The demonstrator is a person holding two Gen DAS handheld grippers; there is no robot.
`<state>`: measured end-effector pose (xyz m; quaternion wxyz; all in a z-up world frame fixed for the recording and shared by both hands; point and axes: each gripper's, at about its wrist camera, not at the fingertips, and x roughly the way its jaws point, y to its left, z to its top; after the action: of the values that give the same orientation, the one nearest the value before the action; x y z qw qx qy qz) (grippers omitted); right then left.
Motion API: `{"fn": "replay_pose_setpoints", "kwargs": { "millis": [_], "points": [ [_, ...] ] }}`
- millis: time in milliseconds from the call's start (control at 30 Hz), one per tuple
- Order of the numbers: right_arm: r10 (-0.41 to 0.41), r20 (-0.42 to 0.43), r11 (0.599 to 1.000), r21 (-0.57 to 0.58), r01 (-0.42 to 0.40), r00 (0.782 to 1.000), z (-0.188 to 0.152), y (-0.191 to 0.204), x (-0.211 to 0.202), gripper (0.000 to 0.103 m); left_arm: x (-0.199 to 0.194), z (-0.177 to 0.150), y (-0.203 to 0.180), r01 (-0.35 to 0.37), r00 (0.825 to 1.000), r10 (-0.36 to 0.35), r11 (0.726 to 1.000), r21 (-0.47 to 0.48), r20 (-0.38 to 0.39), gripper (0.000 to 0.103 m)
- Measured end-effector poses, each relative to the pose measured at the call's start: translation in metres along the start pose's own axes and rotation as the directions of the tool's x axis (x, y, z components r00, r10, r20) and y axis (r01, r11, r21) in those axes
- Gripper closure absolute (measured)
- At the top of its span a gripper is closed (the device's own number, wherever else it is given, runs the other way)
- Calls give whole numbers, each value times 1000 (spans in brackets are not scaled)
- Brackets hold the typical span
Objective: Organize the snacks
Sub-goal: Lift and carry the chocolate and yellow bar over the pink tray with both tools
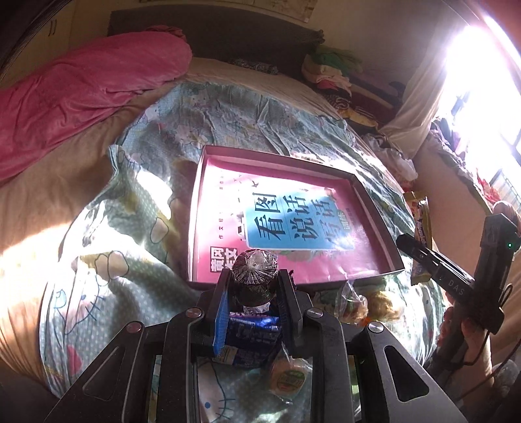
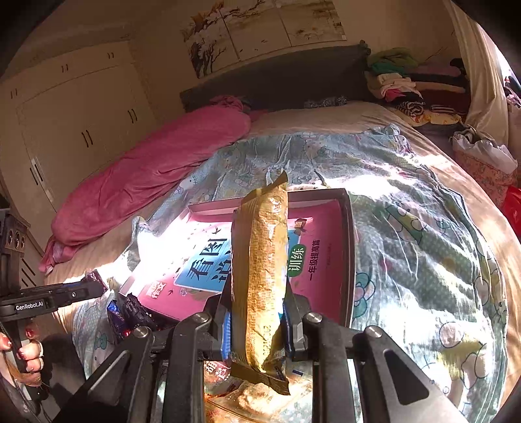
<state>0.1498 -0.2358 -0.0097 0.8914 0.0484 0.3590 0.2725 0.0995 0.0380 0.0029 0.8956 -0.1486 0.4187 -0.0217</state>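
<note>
Bed quilt (image 1: 97,260), left hand-held gripper (image 1: 250,286) clamping dark snack (image 1: 255,276), right hand-held gripper (image 2: 257,328) clamping golden packet (image 2: 263,270)

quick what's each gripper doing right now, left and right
Left gripper: closed on a small dark snack in clear wrap.
Right gripper: closed on a long golden snack packet.

a bed (image 2: 325,120) carries a cartoon-print quilt (image 2: 423,234) and a rolled pink blanket (image 2: 146,175) along one side. folded clothes (image 2: 400,84) are piled by the dark headboard (image 2: 276,75). cream wardrobe doors (image 2: 71,114) and a wall painting (image 2: 260,29) stand behind.
</note>
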Motion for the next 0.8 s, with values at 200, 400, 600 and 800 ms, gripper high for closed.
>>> {"fn": "replay_pose_setpoints", "kwargs": {
  "millis": [200,400,600,800],
  "points": [
    [-12,-9,1000,6,12,1000,4,-7,10,79,17,18,-3,-19,1000,19,1000,-10,9,75],
    [-37,-26,999,11,37,999,7,-15,25,79,41,31,-3,-64,998,64,998,-4,6,75],
    [-54,-41,998,31,55,998,9,-24,38,79,64,34,1,-86,996,85,996,-14,-29,75],
    [-68,-52,997,28,70,996,10,-26,47,79,79,35,1,-100,994,99,995,-6,-54,75]
  ]
}}
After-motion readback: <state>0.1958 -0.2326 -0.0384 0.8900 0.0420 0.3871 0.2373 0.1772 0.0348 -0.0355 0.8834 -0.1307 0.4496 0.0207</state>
